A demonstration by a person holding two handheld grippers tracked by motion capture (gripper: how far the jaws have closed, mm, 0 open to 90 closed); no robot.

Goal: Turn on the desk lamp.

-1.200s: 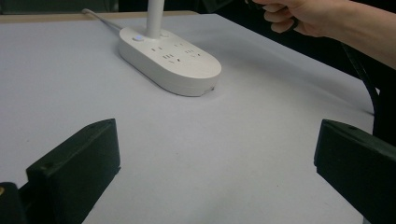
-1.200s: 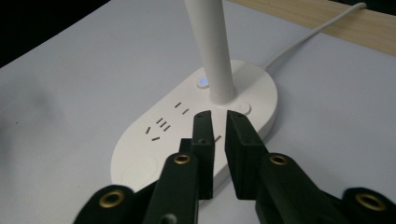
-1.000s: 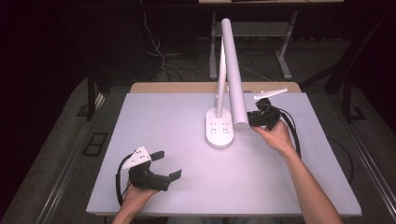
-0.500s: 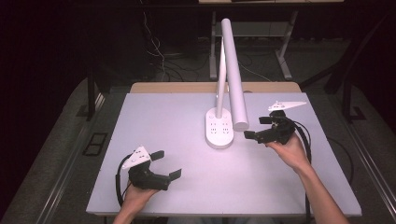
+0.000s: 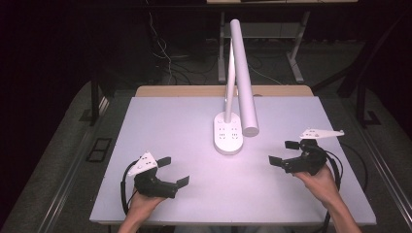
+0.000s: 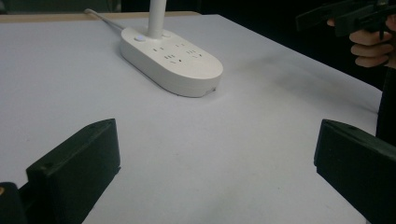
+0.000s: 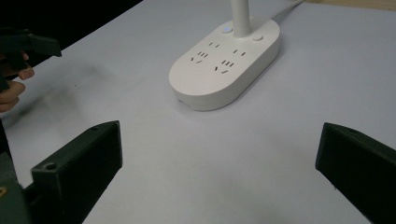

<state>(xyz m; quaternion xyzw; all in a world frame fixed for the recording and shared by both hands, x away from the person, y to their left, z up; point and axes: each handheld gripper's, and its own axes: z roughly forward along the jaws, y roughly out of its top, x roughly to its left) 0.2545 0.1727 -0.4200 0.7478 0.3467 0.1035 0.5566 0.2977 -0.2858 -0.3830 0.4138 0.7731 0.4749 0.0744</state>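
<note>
At the table's (image 5: 194, 121) near-left corner, the left gripper (image 5: 170, 172) rests low with jaws spread wide, holding nothing. Centre, well apart from both grippers, stands the white desk lamp (image 5: 241, 77); its oval socket base (image 5: 228, 133) carries what appear to be outlet slots. Near the right edge, the right gripper (image 5: 284, 153) points toward the base, jaws wide and empty.

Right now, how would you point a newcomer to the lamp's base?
On the white table, look just past the middle, between the two hand-held grippers. The lamp base is a white oval slab with socket slots on top, a slim post rising from its far end; nothing else lies on the table.
</note>
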